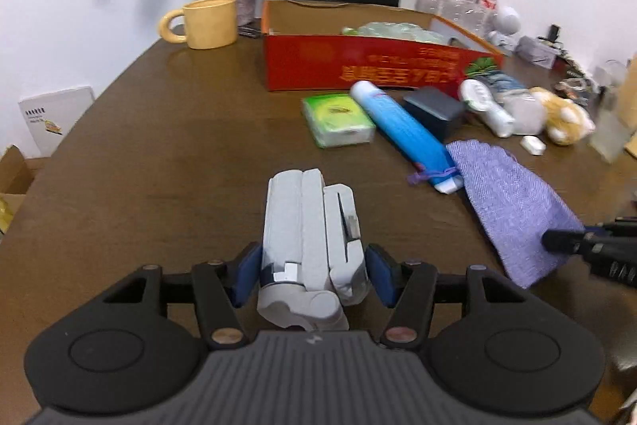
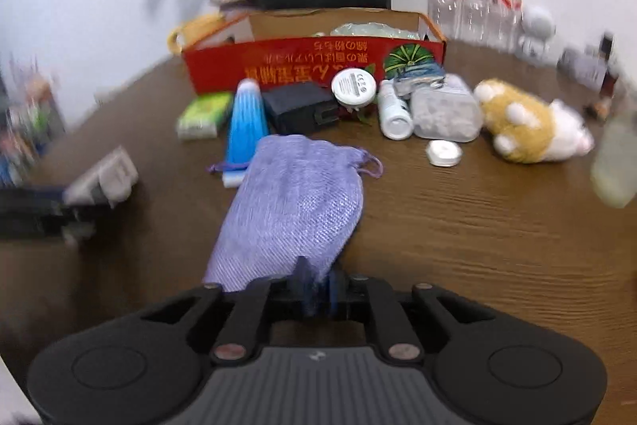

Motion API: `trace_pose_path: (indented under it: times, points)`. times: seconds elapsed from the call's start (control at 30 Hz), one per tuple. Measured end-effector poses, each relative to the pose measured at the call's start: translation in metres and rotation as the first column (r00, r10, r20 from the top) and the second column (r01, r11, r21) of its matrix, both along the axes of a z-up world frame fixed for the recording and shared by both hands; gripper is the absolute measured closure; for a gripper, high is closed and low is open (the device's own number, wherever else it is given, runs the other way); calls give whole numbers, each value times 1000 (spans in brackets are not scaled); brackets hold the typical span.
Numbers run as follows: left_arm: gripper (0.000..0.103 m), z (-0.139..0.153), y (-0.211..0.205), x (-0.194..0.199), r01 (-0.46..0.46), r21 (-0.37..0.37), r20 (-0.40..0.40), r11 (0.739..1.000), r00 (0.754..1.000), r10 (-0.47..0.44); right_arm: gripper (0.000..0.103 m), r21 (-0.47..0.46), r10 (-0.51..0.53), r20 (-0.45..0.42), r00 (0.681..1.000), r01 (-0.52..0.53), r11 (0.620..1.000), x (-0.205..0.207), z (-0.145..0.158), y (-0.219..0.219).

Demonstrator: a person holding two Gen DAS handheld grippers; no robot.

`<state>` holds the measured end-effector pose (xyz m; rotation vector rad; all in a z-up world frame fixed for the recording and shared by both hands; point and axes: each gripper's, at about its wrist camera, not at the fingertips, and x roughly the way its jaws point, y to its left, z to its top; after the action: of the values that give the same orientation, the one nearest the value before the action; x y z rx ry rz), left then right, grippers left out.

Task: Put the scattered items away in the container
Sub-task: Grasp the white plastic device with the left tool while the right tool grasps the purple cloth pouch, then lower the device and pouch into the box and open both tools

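— What is your left gripper (image 1: 314, 271) holding?

— Your blue pads are clamped on a folded pale-grey plastic gadget (image 1: 312, 245), lifted over the brown wooden surface (image 1: 159, 154). Its near end is cut off behind the gripper body.

— And your right gripper (image 2: 316, 289)?

— It pinches the bottom corner of the lilac woven drawstring pouch (image 2: 294, 206); the fingertips are buried in the cloth and blurred. The pouch covers the cap end of the blue squeeze tube (image 2: 247, 118).

— Where is the container?

— The red cardboard box (image 1: 358, 62) sits at the far side, open, with a crinkled clear-green bag (image 1: 394, 28) partly showing over its wall. Your plush toy (image 2: 529, 122) and green tissue pack (image 1: 338, 120) lie outside it.
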<state>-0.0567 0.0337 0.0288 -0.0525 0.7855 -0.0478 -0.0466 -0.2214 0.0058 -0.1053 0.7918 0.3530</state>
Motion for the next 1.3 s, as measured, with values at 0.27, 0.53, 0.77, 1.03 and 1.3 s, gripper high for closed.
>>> trace_pose_path:
  times: [0.27,0.53,0.77,1.03,1.3]
  points:
    - [34,-2,-12,5,-5,76,34,997,999,2,26,46,-38,43,998,36,998,5,1,-1]
    - [47,-14,-4,6,-7,19,1,1000,1000,7,75,17,-31,91,995,30,999,14,-12,12]
    - [47,12,-5,-5,55,-48,38,997,998,-54,99,45,-23,108,994,18,999,-5,13,8]
    - [47,48,7,33,116,-146,32,982,993,-113,100,118,7,252,968,-38,992,12,81,-1]
    - [47,107,14,188,41,-102,37,994,999,-38,99,73,110,245,963,-131,989,157,129,47]
